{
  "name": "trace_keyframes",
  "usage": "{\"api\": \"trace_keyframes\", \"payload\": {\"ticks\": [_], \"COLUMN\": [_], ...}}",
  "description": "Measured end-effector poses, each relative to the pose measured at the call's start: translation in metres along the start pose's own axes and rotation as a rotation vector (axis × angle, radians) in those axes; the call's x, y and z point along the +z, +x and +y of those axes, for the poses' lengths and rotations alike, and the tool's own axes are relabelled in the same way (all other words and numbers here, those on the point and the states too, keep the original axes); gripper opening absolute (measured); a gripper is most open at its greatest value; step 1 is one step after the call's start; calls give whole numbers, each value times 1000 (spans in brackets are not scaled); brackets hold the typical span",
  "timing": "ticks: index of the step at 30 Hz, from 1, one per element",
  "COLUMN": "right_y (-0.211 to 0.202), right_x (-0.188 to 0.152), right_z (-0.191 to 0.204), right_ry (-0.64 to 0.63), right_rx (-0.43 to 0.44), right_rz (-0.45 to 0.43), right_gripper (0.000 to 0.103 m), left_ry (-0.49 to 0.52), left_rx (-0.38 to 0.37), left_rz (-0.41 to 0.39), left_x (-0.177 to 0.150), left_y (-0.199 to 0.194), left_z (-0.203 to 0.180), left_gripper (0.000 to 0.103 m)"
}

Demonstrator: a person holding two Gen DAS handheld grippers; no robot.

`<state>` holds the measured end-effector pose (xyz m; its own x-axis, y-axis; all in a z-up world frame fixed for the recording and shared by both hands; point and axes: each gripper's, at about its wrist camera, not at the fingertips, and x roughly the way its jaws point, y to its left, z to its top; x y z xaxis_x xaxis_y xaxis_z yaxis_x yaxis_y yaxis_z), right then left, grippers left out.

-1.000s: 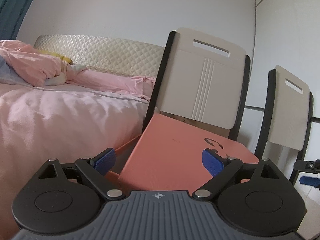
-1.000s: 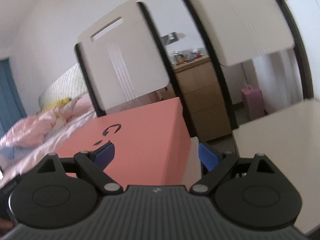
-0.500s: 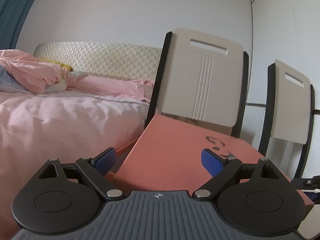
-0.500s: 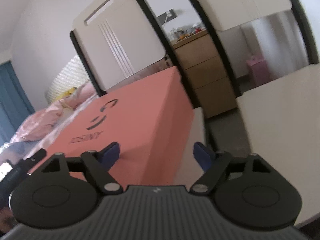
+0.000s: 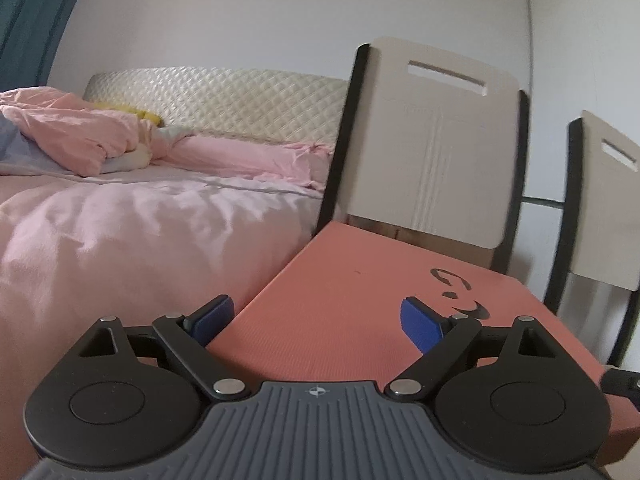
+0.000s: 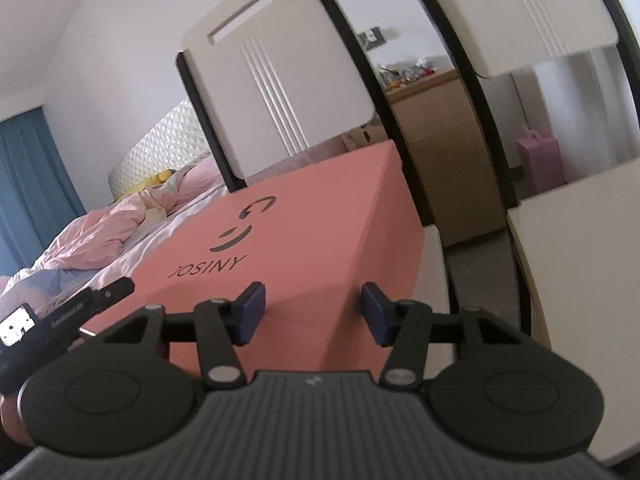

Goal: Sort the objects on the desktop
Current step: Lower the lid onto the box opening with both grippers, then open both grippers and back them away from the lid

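Note:
A salmon-pink box with a black smiley logo and the word JOSINY fills the middle of both views; in the right wrist view I see its lid and one side wall. My left gripper is open, its blue pads spread over the near left corner of the lid. My right gripper is open in front of the box's near corner, holding nothing. The lid lies flat on the box. The left gripper's body shows at the left edge of the right wrist view.
A bed with pink bedding lies to the left. Two beige chair backs with black frames stand behind the box. A white tabletop is at the right, a wooden drawer unit farther back.
The box lid has come down from tilted open to flat on the box. My right gripper has narrowed its opening and dropped toward the box's near corner. The left gripper stayed open.

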<state>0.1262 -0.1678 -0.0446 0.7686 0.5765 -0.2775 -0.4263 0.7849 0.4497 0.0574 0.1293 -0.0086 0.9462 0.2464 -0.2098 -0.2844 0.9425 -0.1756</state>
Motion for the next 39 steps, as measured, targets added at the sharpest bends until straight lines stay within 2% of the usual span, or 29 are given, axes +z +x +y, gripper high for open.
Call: {"api": "trace_keyframes", "payload": {"ticks": [5, 10, 13, 18, 24, 32, 37, 39], "right_y": [3, 14, 19, 23, 27, 26, 30, 36], "right_x": [6, 8, 9, 11, 10, 7, 7, 6], "right_z": [5, 4, 4, 3, -1, -9, -20, -28], "right_ry": [-28, -6, 3, 8, 18, 41, 113, 163], "right_rx": [26, 41, 44, 41, 26, 30, 54, 72], "right_rz": [-33, -5, -7, -16, 18, 38, 63, 98], "right_gripper": [54, 54, 54, 55, 55, 55, 57, 63], "left_ry": [27, 35, 72, 106, 167, 169, 169, 168], "left_rx": [48, 80, 88, 70, 26, 17, 9, 7], "left_rz": [30, 58, 65, 74, 115, 117, 99, 100], "left_x": [9, 14, 15, 13, 4, -3, -6, -6], "left_y": [17, 32, 38, 41, 40, 35, 36, 37], "left_z": [-1, 3, 0, 0, -6, -7, -6, -7], "left_gripper": [92, 92, 92, 93, 93, 93, 95, 96]}}
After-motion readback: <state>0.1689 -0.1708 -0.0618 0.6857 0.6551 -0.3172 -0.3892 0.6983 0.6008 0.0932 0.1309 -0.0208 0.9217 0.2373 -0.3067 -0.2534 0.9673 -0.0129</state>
